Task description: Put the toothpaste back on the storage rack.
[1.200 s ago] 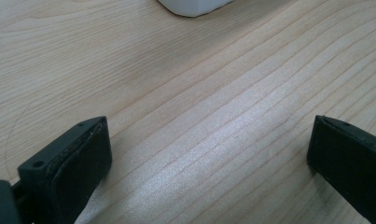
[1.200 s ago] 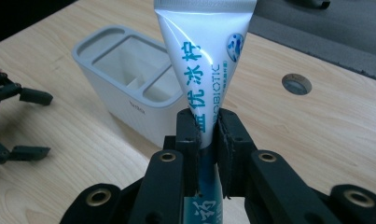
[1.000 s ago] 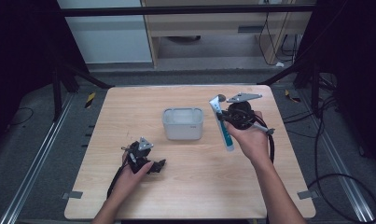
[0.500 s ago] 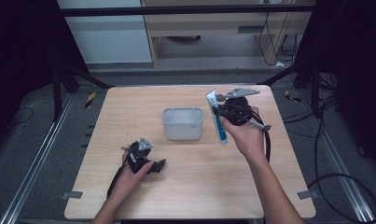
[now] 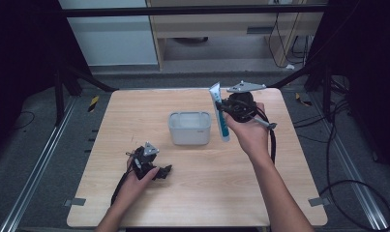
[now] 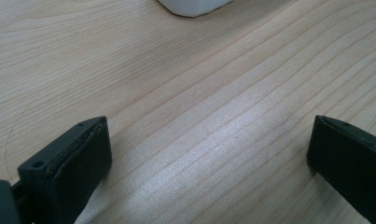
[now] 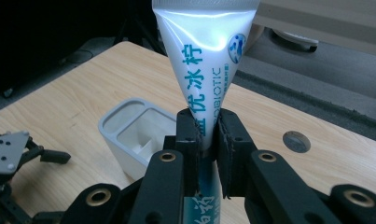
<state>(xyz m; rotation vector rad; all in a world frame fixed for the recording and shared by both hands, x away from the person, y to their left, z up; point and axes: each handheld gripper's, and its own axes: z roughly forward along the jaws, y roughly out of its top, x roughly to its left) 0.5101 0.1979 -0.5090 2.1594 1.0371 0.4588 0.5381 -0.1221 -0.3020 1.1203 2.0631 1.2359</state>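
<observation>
My right gripper (image 5: 225,112) (image 7: 206,135) is shut on a white and blue toothpaste tube (image 5: 218,112) (image 7: 204,60). The tube hangs upright above the table, flat crimped end up, just right of a white plastic holder (image 5: 190,127) (image 7: 136,135). The holder stands at the table's middle and has open compartments. My left gripper (image 5: 162,171) (image 6: 206,163) rests low on the wood at the front left, open, with bare tabletop between its jaws. A corner of the white holder (image 6: 192,5) shows at the top of the left gripper view.
The wooden table (image 5: 134,111) has a round hole (image 7: 295,141) near its far right side. Dark floor, metal rails and cables surround it. A pale cabinet (image 5: 231,29) stands beyond the far edge.
My right hand has lifted the toothpaste tube and carried it left, closer to the holder. The left hand has stayed put.
</observation>
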